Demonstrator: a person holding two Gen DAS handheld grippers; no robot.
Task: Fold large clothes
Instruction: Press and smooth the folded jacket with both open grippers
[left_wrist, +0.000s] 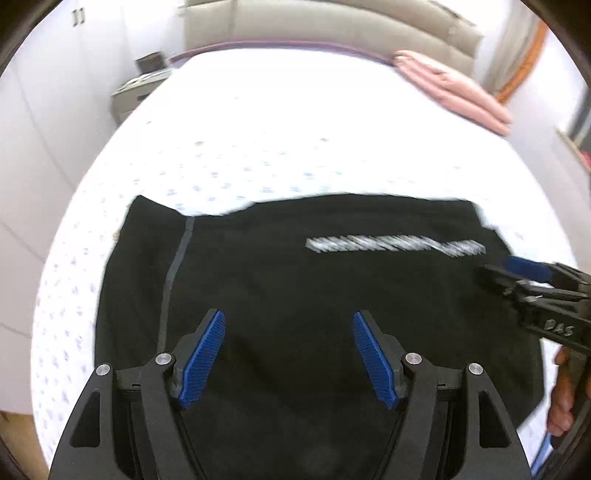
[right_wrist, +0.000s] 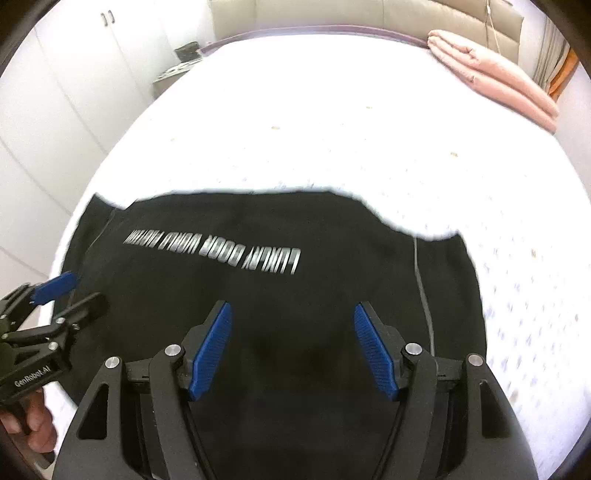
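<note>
A black garment (left_wrist: 295, 266) with a line of white lettering (left_wrist: 395, 245) lies spread flat on the near part of the bed. My left gripper (left_wrist: 288, 315) hangs open over its left half, with nothing between the blue pads. My right gripper (right_wrist: 292, 305) hovers open over the garment (right_wrist: 295, 291) on its right half, below the lettering (right_wrist: 214, 251), and its pads hold nothing either. Each gripper shows in the other's view: the right gripper (left_wrist: 496, 266) at the garment's right edge, the left gripper (right_wrist: 88, 290) at its left edge.
The bed's white dotted sheet (left_wrist: 277, 129) stretches beyond the garment to a beige headboard (left_wrist: 332, 26). A folded pink blanket (right_wrist: 495, 74) lies at the far right corner. A nightstand (left_wrist: 136, 92) and white wardrobe doors (right_wrist: 74, 74) stand to the left. A person's hand (right_wrist: 33, 424) grips the left handle.
</note>
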